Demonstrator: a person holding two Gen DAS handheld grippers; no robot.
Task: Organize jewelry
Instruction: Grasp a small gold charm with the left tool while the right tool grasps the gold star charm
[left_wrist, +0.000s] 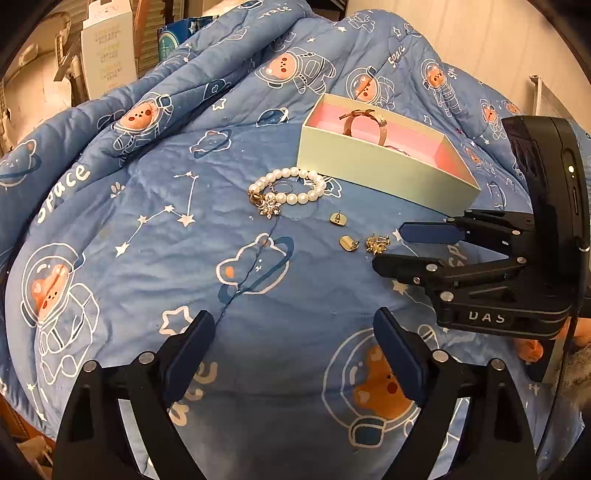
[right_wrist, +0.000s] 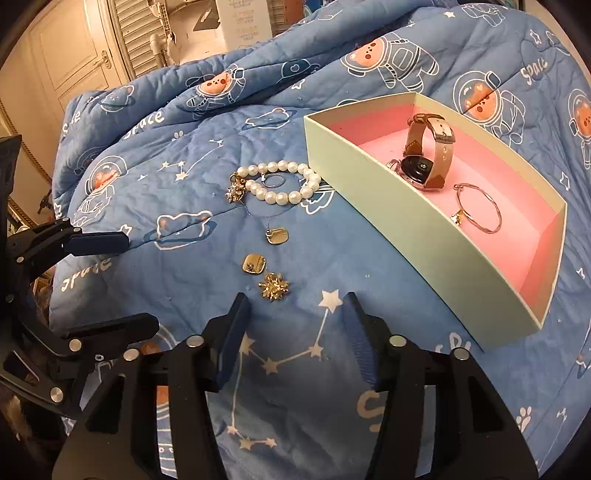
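A pale green box (right_wrist: 406, 229) with a pink lining lies on the blue quilt; it also shows in the left wrist view (left_wrist: 369, 162). Inside are a watch (right_wrist: 428, 155) and a thin bangle (right_wrist: 478, 210). On the quilt lie a pearl bracelet (right_wrist: 280, 184) with a small ring (right_wrist: 273, 181) inside it, two square gold earrings (right_wrist: 277, 235) (right_wrist: 254, 264) and a gold flower earring (right_wrist: 274, 286). My right gripper (right_wrist: 293, 314) is open just short of the flower earring. My left gripper (left_wrist: 293, 332) is open and empty, nearer than the jewelry. The right gripper (left_wrist: 388, 245) shows in the left view beside the flower earring (left_wrist: 377, 244).
The blue space-print quilt (left_wrist: 147, 240) is bunched up at the back and left. A white carton (left_wrist: 107, 55) and shutters stand beyond it. A door (right_wrist: 66, 55) is at far left. My left gripper (right_wrist: 122, 280) shows at the left in the right view.
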